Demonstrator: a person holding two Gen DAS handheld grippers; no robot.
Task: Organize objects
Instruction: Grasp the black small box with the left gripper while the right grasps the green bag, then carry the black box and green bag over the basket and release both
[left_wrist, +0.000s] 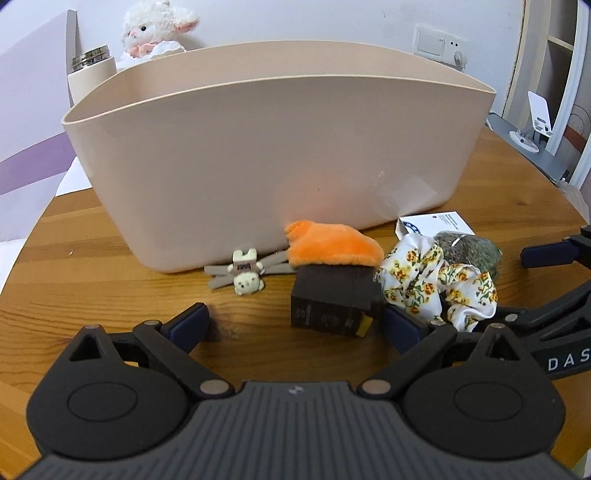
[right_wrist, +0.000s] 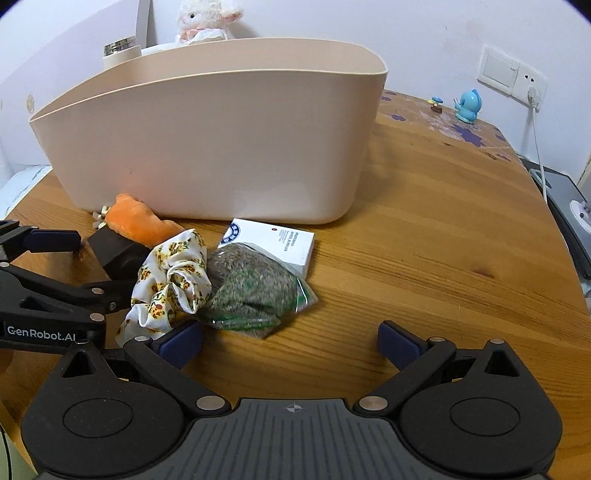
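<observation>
A large beige oval plastic tub (left_wrist: 258, 147) stands on the round wooden table (right_wrist: 443, 229) ahead of both grippers; its inside is hidden. The left gripper (left_wrist: 295, 325) has its jaws spread wide, with a dark brown box (left_wrist: 332, 302) between them, under an orange plush piece (left_wrist: 332, 245). The floral white fabric scrunchie (right_wrist: 170, 280) lies ahead-left of the right gripper (right_wrist: 291, 343), whose jaws are also apart; a clear bag of green-brown dried matter (right_wrist: 255, 291) and a white printed box (right_wrist: 273, 243) lie just ahead. "GenRobot.AI" marks the left gripper.
</observation>
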